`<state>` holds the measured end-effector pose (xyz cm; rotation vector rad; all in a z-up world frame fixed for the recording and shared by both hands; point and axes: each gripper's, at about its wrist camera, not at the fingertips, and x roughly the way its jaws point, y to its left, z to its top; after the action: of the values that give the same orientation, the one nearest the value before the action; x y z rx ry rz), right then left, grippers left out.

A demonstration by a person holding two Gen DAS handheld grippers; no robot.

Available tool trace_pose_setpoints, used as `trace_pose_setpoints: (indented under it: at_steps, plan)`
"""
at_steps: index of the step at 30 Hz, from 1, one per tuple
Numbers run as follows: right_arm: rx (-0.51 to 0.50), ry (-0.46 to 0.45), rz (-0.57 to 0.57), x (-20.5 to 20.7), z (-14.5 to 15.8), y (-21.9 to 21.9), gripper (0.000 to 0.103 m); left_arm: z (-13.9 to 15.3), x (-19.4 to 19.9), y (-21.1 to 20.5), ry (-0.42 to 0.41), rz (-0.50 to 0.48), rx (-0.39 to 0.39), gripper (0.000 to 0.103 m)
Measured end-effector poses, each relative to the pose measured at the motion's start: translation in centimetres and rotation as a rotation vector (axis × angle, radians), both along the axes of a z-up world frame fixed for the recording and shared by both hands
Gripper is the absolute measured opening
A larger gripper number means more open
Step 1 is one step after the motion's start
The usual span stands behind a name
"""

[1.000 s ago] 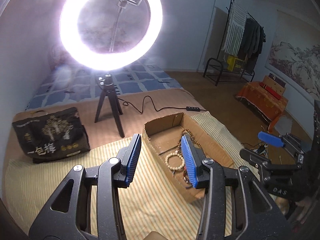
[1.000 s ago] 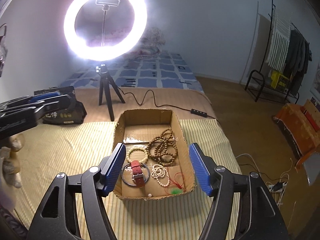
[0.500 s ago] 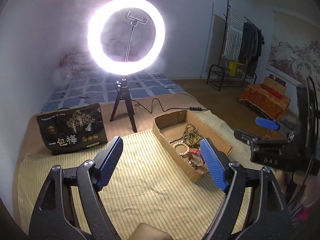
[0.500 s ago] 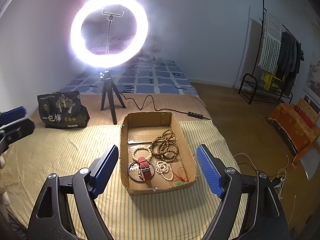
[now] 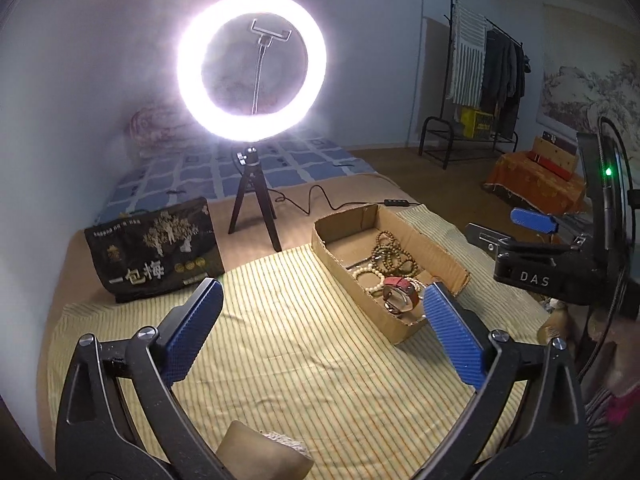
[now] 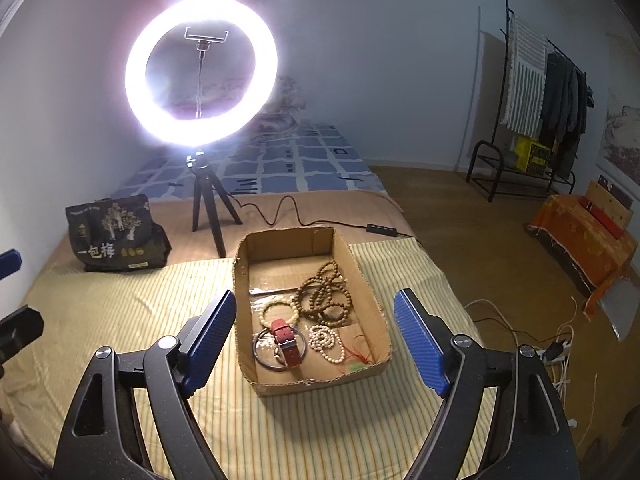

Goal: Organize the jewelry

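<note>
A: We're in a bedroom, a bed spread with a yellow striped cotton mat (image 6: 120, 320), and a glowing white ring light on a black tripod (image 5: 252, 68) at the far end lighting it all.

B: And the jewelry is all in the shallow brown cardboard box (image 6: 362, 280), sitting on the mat right of centre.

A: Contents: a tangle of dark brown wooden bead strings (image 6: 324, 292) on the far right side, a cream bead bracelet (image 6: 279, 312), a white pearl-like bead strand (image 6: 328, 342), and a red leather-strap watch (image 6: 286, 342) lying across a thin dark bangle (image 6: 264, 360). Loose in one tray, probably so nothing rolls off into the bedding.

B: The tools?

A: The right gripper (image 6: 316, 344) hangs above the box's near end, blue-padded jaws spread wide and holding nothing, framing the box. The left gripper (image 5: 320, 336) is over bare mat left of the box, jaws also wide and empty.

B: Compared with a second ago?

A: Both have pulled back. The left one was right over the box with jaws much narrower; now it's well off to the left and opened out. The right has retreated too, so the box looks smaller. The pieces themselves haven't shifted.

B: And the black printed bag (image 5: 154, 248)?

A: Same far-left spot, beside the tripod.
</note>
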<state>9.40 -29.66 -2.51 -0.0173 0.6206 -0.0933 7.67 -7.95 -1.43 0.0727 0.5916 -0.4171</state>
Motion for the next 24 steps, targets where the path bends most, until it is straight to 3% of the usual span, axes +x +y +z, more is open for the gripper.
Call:
trace_pose_setpoints:
  at_steps: [24]
  plan:
    - [-0.040,-0.009,-0.011,0.26,-0.28,0.59,0.081,-0.23,0.28,0.21,0.012,0.019,0.003,0.103]
